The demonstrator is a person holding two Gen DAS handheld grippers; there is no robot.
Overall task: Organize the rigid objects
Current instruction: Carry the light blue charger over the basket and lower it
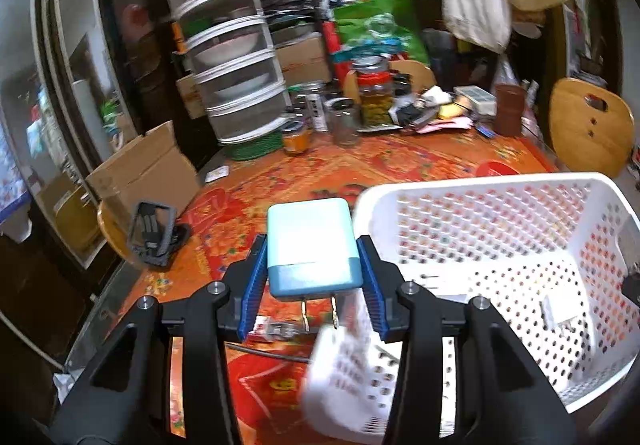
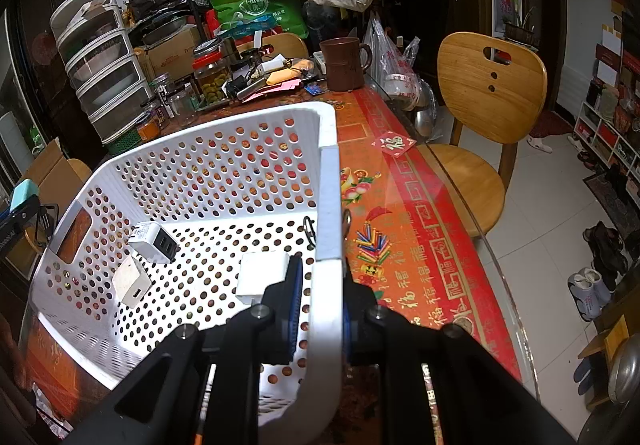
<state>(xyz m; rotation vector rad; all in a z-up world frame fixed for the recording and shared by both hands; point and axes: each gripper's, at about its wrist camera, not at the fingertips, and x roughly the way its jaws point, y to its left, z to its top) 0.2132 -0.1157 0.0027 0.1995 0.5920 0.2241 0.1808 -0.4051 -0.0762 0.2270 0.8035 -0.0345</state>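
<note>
My left gripper [image 1: 314, 269] is shut on a light blue plug adapter [image 1: 310, 245], prongs pointing back at the camera, held above the table just left of the white perforated basket [image 1: 500, 181]. My right gripper [image 2: 320, 285] is shut on the basket's right wall [image 2: 328, 205], one finger inside and one outside. Inside the basket lie a white multi-port charger [image 2: 154, 243], a white USB charger [image 2: 130, 281] and a white block adapter [image 2: 262, 277]. The blue adapter also shows at the far left of the right wrist view [image 2: 24, 193].
A grey-black frame-shaped object [image 1: 154, 237] lies on the red patterned tablecloth [image 1: 320, 165] to the left. Jars, a stacked food cover [image 1: 232, 65], a brown mug [image 2: 344, 63] and clutter fill the table's far side. A cardboard box [image 1: 148, 169] and wooden chairs [image 2: 488, 85] stand around.
</note>
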